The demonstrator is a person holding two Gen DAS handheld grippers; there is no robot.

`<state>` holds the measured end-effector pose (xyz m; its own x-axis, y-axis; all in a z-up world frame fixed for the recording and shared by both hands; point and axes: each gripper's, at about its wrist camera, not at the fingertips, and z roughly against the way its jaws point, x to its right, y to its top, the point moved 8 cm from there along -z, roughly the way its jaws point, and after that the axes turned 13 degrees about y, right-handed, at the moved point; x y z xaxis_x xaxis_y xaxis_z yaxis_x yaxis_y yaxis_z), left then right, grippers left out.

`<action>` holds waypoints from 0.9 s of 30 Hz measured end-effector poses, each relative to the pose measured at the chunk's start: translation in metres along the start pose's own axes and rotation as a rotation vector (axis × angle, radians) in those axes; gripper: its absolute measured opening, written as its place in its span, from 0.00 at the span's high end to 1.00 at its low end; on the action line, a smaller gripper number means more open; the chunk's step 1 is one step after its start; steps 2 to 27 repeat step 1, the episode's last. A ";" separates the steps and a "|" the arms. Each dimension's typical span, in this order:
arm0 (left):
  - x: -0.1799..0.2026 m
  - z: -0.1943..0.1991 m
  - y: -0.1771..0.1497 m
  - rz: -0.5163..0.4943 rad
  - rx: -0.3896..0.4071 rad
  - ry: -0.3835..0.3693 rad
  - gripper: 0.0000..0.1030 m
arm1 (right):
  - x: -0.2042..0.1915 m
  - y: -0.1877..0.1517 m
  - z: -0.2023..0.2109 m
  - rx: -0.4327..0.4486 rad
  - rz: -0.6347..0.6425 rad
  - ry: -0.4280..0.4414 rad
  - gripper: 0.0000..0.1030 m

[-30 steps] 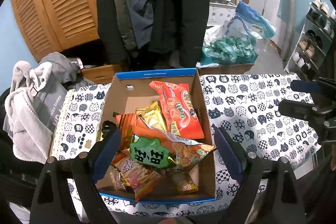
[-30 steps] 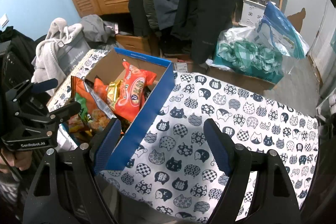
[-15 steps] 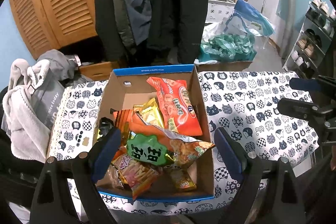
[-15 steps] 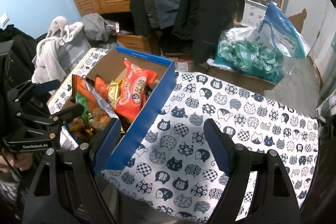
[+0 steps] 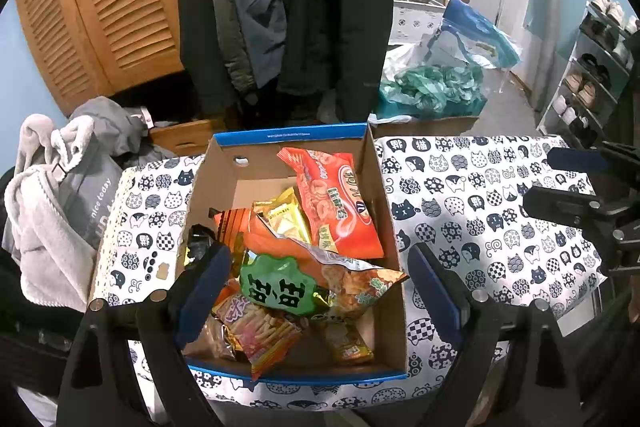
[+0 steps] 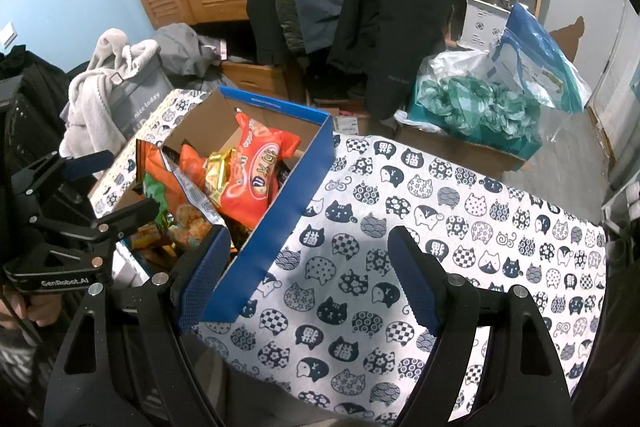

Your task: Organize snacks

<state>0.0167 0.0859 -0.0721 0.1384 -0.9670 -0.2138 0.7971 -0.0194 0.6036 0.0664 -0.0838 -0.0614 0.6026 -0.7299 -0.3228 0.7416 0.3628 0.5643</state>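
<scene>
An open cardboard box [image 5: 292,135] with a blue rim stands on the cat-print tablecloth [image 5: 472,195], full of snack packets. A large red-orange packet [image 5: 336,195] leans on its right wall, with a yellow packet [image 5: 282,215] beside it. Nearer lie a green packet [image 5: 280,285] and a pink stick-snack packet [image 5: 260,331]. My left gripper [image 5: 320,287] hovers open above the box's near half, holding nothing. My right gripper [image 6: 312,275] stands open and empty over the cloth by the box's blue side wall [image 6: 280,215]. Each gripper shows in the other's view: right gripper [image 5: 550,179], left gripper [image 6: 128,183].
Dark coats [image 5: 280,7] hang behind the table in front of louvred wooden doors [image 5: 100,7]. A grey robe and bag [image 5: 52,211] pile up at the left. Teal plastic bags [image 5: 432,87] fill a carton at back right, and a shoe rack [image 5: 592,75] lines the right wall.
</scene>
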 end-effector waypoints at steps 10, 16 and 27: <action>0.000 -0.001 0.000 -0.001 -0.005 0.002 0.12 | 0.000 0.000 0.000 0.000 -0.001 0.000 0.22; 0.000 -0.001 0.000 -0.001 -0.005 0.002 0.12 | 0.000 0.000 0.000 0.000 -0.001 0.000 0.22; 0.000 -0.001 0.000 -0.001 -0.005 0.002 0.12 | 0.000 0.000 0.000 0.000 -0.001 0.000 0.22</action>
